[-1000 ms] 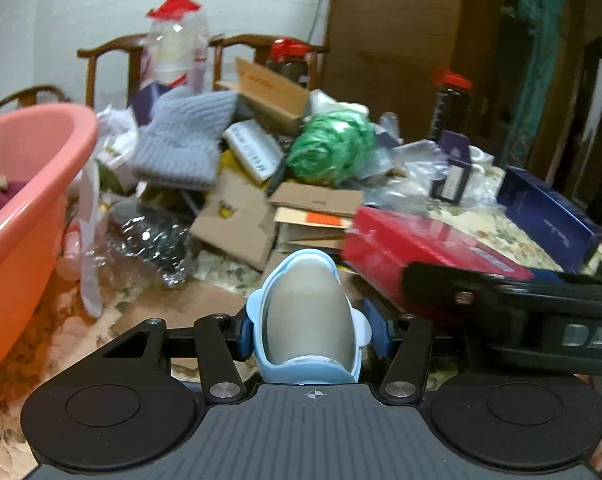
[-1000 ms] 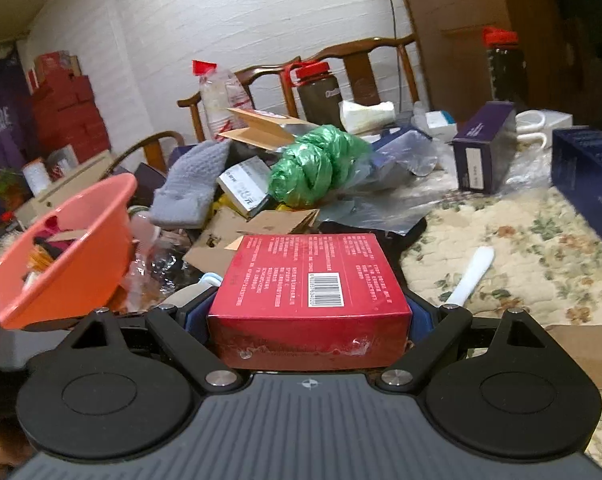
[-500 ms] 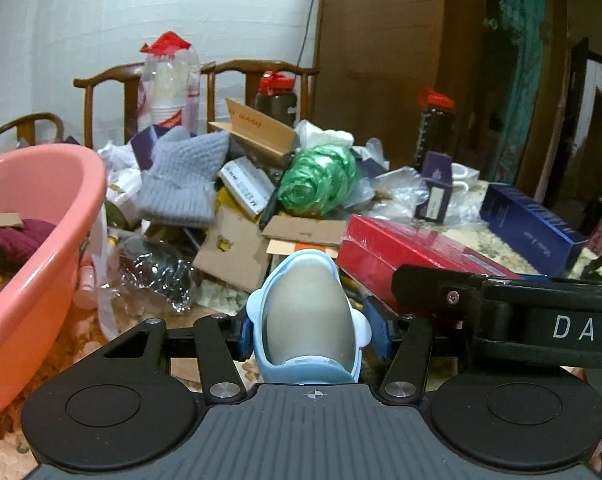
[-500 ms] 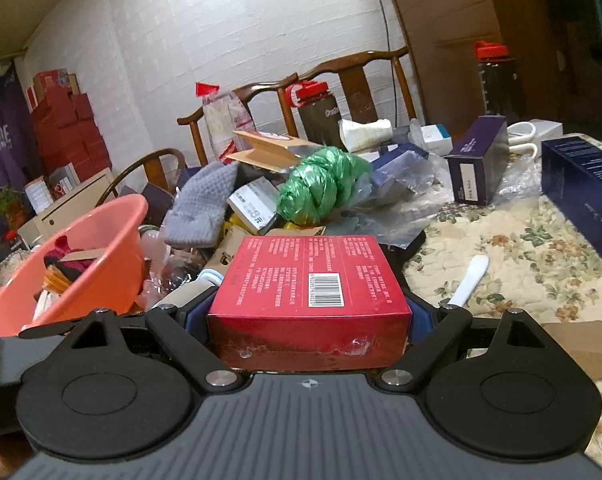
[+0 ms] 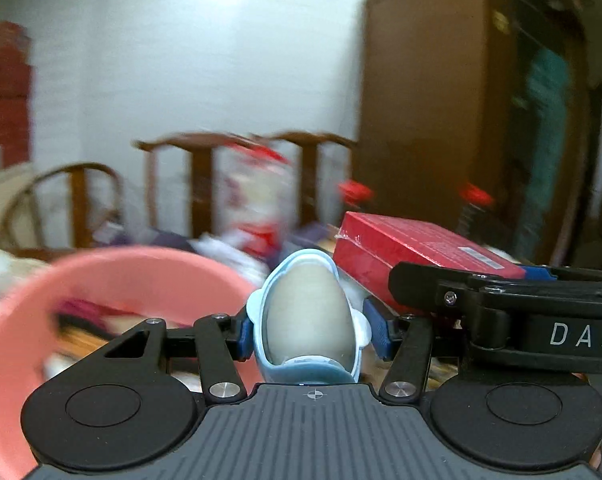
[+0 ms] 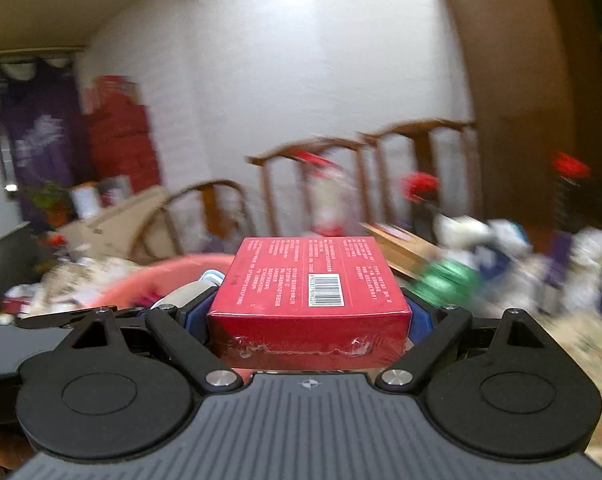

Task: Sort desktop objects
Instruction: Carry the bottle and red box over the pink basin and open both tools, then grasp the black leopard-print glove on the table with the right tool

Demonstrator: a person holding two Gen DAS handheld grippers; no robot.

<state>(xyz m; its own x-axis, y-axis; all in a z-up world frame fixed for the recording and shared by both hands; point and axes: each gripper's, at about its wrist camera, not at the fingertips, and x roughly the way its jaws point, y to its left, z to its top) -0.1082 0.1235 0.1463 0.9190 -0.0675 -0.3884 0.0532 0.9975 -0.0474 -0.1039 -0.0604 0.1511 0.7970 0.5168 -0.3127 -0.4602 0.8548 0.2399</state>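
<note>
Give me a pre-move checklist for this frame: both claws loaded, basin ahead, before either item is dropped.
1. Left claw shut on the blue-rimmed item: ok.
2. Right claw shut on the red box: ok.
3. Pink basin in view ahead of both claws: ok.
4. Items directly over the basin opening: cannot tell, the background is motion-blurred.
5. Room left inside the basin: cannot tell; it already holds things.
6. The two claws apart from each other: ok, but close.
</note>
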